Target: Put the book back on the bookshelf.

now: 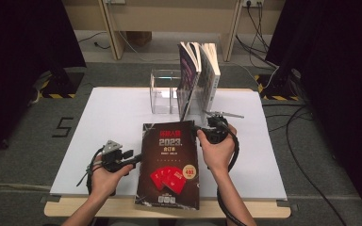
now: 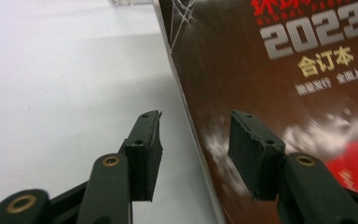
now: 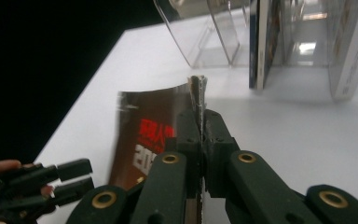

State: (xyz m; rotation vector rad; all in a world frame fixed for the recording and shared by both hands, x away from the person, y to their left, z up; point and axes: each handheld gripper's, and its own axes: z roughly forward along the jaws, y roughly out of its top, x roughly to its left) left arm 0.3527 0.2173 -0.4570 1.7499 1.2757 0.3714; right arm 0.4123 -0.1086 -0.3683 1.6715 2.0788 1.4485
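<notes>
1. The magazine (image 1: 169, 162) lies on the white table (image 1: 108, 117), at its near middle, dark cover up with red title and "2023" print. Its near edge overhangs the table's front rim.
2. Its long axis runs near-to-far in the high view; the title end points away from the person, toward the clear rack (image 1: 162, 92).
3. The right gripper (image 1: 202, 133) is clenched on the magazine's far right corner. In the right gripper view the jaws are pinched tight on the page edge (image 3: 197, 100), and that corner is bent up off the table.
4. The left gripper (image 1: 135, 159) sits at the magazine's left edge, about halfway along it. Its jaws stand apart and straddle that edge without pressing on it: one jaw is over the bare table, the other over the cover (image 2: 279, 70). So it is released.
5. Two books (image 1: 199, 77) stand upright in the clear rack at the far side, well apart from the magazine's near end and just beyond its far end.
6. Hard to make out: the small print on the cover is blurred in the high view. The left gripper view crops the title and the red patch. The right gripper view hides most of the cover behind its own jaws. Whether the left edge is lifted, I cannot tell.
</notes>
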